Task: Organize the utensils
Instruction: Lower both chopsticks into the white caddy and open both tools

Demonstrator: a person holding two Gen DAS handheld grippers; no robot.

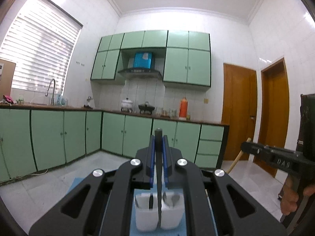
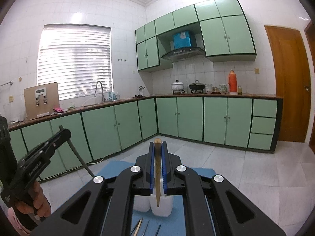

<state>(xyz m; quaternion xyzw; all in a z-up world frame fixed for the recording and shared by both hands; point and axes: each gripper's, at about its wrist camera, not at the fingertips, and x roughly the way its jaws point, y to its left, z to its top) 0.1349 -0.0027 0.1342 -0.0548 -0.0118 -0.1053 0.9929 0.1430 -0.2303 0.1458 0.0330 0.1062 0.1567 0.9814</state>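
Note:
My left gripper (image 1: 158,137) is shut on a dark utensil (image 1: 159,177) that hangs down between the blue pads over a white two-part holder (image 1: 145,218); several utensils stand in the holder. My right gripper (image 2: 158,143) is shut on a wooden utensil (image 2: 157,173), held upright with its lower end over the white holder (image 2: 157,206). Each gripper shows in the other's view: the right one (image 1: 246,147) with its wooden handle, the left one (image 2: 63,132) with its dark utensil. More utensils (image 2: 141,226) lie on the blue mat (image 2: 112,167) in front of the holder.
The blue mat (image 1: 76,181) lies under the holder. Green base cabinets (image 2: 189,116) and a counter with pots and an orange flask (image 2: 233,81) run along the far walls. Wooden doors (image 1: 238,114) stand at the right. A tiled floor lies beyond.

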